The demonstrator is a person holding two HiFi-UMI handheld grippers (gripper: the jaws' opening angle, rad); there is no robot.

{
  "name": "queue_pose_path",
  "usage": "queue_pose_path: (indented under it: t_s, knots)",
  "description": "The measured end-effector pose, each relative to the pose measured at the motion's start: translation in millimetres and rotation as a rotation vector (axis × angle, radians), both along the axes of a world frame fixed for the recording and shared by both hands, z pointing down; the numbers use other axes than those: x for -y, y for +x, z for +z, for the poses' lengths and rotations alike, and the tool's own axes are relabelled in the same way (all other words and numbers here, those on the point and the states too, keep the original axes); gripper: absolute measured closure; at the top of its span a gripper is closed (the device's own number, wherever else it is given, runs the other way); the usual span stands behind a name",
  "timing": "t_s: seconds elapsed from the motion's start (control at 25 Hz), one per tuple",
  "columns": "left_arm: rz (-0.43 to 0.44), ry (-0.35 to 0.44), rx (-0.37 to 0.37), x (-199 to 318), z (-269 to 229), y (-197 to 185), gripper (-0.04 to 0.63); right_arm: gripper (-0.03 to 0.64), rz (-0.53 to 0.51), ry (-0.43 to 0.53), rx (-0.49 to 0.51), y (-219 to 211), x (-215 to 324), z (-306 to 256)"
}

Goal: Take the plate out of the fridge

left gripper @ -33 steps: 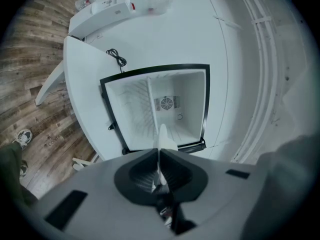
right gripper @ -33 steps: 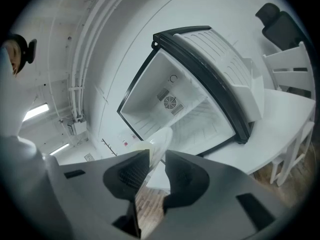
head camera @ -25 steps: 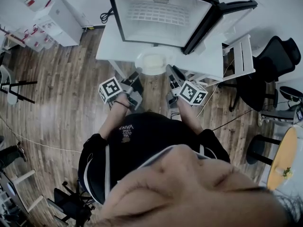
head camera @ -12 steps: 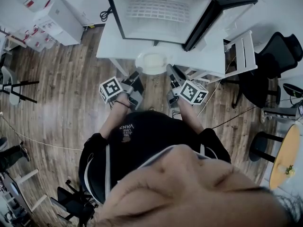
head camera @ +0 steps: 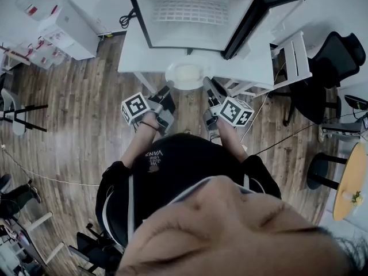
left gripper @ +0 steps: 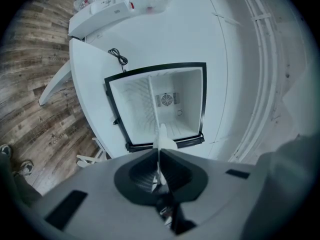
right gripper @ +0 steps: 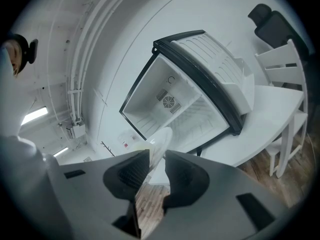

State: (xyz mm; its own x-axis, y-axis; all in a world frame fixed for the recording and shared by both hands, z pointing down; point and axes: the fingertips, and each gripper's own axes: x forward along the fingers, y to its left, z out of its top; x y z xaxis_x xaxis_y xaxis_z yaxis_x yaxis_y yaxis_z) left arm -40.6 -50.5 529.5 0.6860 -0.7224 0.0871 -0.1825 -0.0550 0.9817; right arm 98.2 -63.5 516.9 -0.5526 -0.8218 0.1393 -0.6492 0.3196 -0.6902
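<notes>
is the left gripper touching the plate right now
Touching. The left gripper view shows the left gripper with its jaws closed tight on the thin white edge of the plate, no gap on either side.

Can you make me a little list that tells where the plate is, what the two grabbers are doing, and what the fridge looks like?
plate: white, out of the fridge, in front of it by the table's near edge
left gripper: shut on the plate's rim
right gripper: shut on the rim on the other side
fridge: stands on the white table, inside looks empty
fridge door: swung open
</notes>
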Motion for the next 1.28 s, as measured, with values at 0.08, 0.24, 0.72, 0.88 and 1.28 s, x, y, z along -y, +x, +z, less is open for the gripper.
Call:
queue_pose_path:
  t_s: [0.08, 0.24, 0.72, 0.88, 1.28]
  knots:
    - [0.007, -0.002, -0.001, -3, -1, -5, 0.568, 0.512, 0.007, -0.001, 0.000, -5, -4, -1]
    - [0.021, -0.002, -0.006, -9, -1, -13, 0.568, 0.512, 0.020, -0.002, -0.006, -13, -12, -2]
    - [0.071, -0.008, -0.012, -30, -2, -35, 0.568, 0.512, 0.068, -0.008, -0.009, -36, -41, -4]
    - [0.089, -0.006, -0.015, -34, -3, -38, 0.568, 0.512, 0.084, -0.007, -0.013, -38, -48, -4]
    - [0.127, -0.002, -0.029, -41, -4, -40, 0.568, 0.512, 0.124, -0.011, -0.017, -41, -60, -4]
